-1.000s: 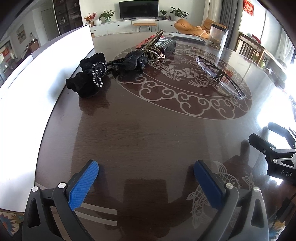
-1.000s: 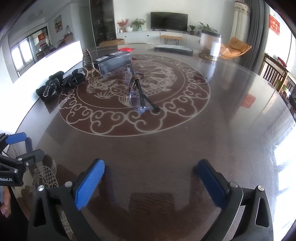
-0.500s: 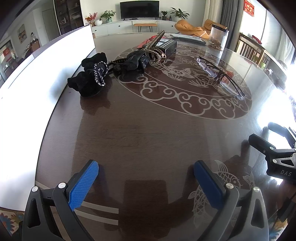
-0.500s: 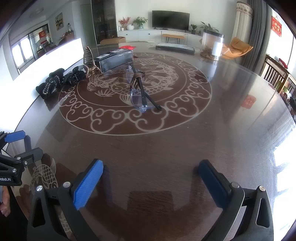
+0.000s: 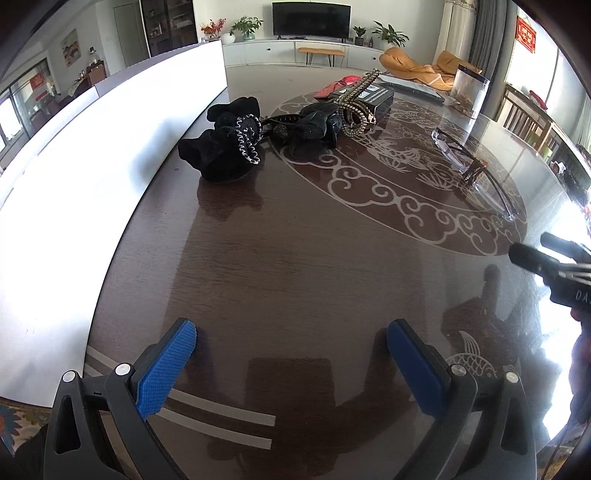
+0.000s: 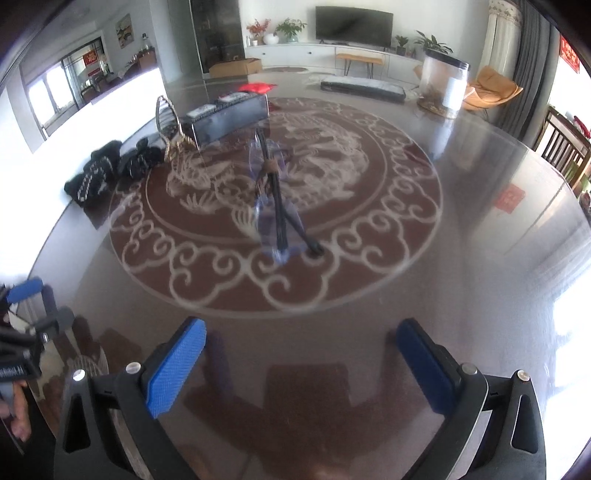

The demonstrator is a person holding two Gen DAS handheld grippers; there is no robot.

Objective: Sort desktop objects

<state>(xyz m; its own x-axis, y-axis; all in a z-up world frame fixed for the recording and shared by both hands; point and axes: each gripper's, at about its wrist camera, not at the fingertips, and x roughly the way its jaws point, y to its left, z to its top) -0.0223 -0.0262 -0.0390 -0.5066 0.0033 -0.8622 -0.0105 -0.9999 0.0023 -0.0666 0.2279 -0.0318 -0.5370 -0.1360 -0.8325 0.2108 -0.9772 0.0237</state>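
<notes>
both claws were spread apart over the dark table (image 5: 295,266), holding nothing. the left gripper (image 5: 291,354) sat at the bottom of its frame, with a black scrunchie (image 5: 225,147) in the upper middle, a black hair clip (image 5: 314,125) just right of it, and a beaded chain (image 5: 356,107) draped against a dark box (image 5: 376,98). the right gripper (image 6: 301,354) pointed toward the glasses (image 6: 273,192) at the centre of its frame.

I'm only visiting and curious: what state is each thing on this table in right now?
Left gripper: open, holding nothing.
Right gripper: open, holding nothing.
Glasses: folded, lying on the table.
Black scrunchie: lying loose.
Black box: closed.
Television: screen dark.
</notes>
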